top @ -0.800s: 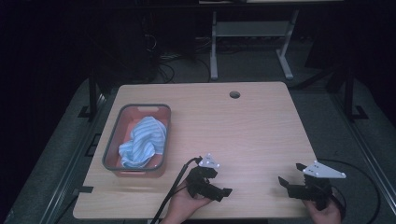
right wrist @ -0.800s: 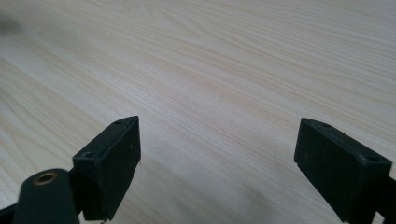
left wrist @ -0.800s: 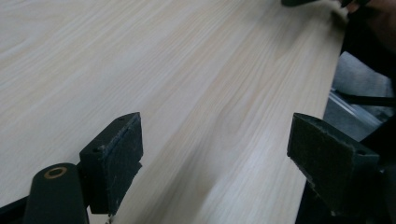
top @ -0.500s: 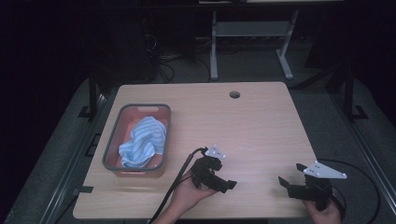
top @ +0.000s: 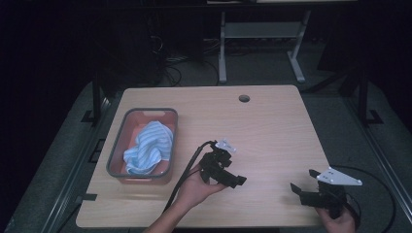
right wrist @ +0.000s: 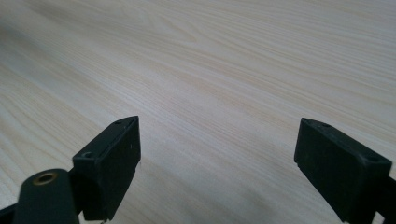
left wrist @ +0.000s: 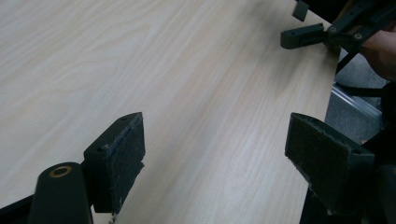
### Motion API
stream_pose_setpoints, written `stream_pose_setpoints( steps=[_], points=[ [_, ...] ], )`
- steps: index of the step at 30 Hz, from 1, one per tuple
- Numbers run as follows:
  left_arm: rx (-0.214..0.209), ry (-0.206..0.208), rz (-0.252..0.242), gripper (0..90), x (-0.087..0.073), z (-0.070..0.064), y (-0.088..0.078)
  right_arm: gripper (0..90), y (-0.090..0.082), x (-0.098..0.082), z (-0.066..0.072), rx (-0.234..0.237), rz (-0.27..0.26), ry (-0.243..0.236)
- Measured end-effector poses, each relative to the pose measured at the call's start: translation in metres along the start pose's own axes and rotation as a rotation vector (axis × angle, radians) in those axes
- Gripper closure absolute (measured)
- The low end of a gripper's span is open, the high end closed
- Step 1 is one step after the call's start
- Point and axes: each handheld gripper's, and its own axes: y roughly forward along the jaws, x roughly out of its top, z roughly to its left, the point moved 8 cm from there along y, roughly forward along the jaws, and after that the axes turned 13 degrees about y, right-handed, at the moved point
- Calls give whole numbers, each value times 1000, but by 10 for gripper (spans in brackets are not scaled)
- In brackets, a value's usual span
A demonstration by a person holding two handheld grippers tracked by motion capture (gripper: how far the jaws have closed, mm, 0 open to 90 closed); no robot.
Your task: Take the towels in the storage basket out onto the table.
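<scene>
Both tongs spread, nothing between | striped cloth (top: 148, 151) in bin (top: 116, 148) | bare tabletop (top: 262, 126)

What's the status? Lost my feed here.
Left tool open, empty, above table. Right tool open, empty. Striped cloth in bin, untouched. Path clear.

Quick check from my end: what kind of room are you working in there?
Likely a lab or workshop recording station, not a home. A bare wooden table with a cable hole stands in a dark room, loose cables and a metal stand lie on the floor behind, and a tub holding a striped cloth sits ready.
</scene>
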Motion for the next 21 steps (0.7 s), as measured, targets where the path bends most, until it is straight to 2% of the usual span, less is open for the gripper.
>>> stream_pose_setpoints(
  steps=[4,5,6,8,12,15,17,18,19,20,21],
  points=[
    [6,12,22,196,9,7,-4,141,0,0,1,3,1,-1],
    [9,2,15,195,11,8,-4,141,0,0,1,3,0,-1],
    [16,15,24,195,13,10,-6,141,0,0,1,4,0,0],
    [21,3,24,196,16,14,-8,141,1,0,2,6,2,-1],
    [33,7,42,196,21,25,-14,141,1,0,2,8,1,-2],
    [40,-15,38,194,26,33,-19,141,1,0,1,9,3,-1],
    [38,-17,39,190,27,35,-21,141,1,0,1,8,2,-2],
    [43,-19,43,190,28,40,-25,141,1,0,2,9,2,1],
    [45,-39,35,190,30,41,-26,141,1,0,2,9,2,0],
    [45,-31,47,190,30,44,-28,141,1,0,2,8,2,-1],
    [55,-47,35,190,31,46,-29,141,1,0,2,8,2,-1]
  ],
)
